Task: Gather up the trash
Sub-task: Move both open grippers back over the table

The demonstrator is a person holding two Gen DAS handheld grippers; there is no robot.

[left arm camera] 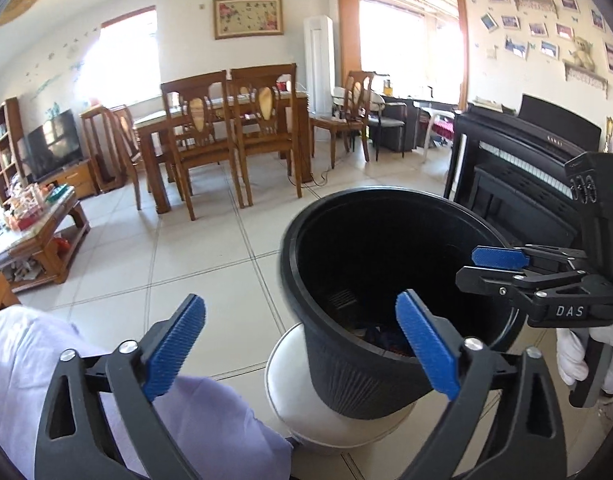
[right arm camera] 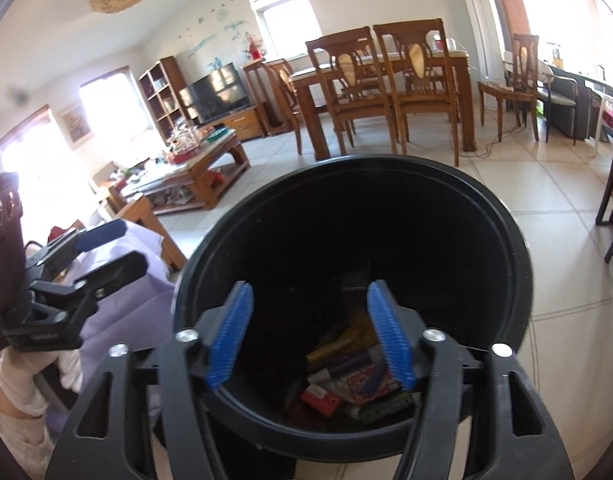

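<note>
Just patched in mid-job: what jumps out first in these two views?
The black trash bin fills the middle of the right wrist view, with colourful wrappers piled at its bottom. The right claw hangs open over its mouth; the left claw is open beside it, above lilac fabric.

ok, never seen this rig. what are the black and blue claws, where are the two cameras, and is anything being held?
No robot here: a person holds a two-finger tool in each hand, and each tool carries a fisheye camera looking along its fingers. In the left wrist view the left tool fills the foreground and the right tool enters from the right, over the black trash bin. The right wrist view looks between the right tool's fingers into the bin, where wrappers and packets lie at the bottom. Both tools are open and hold nothing. The bin stands on a tiled floor.
</note>
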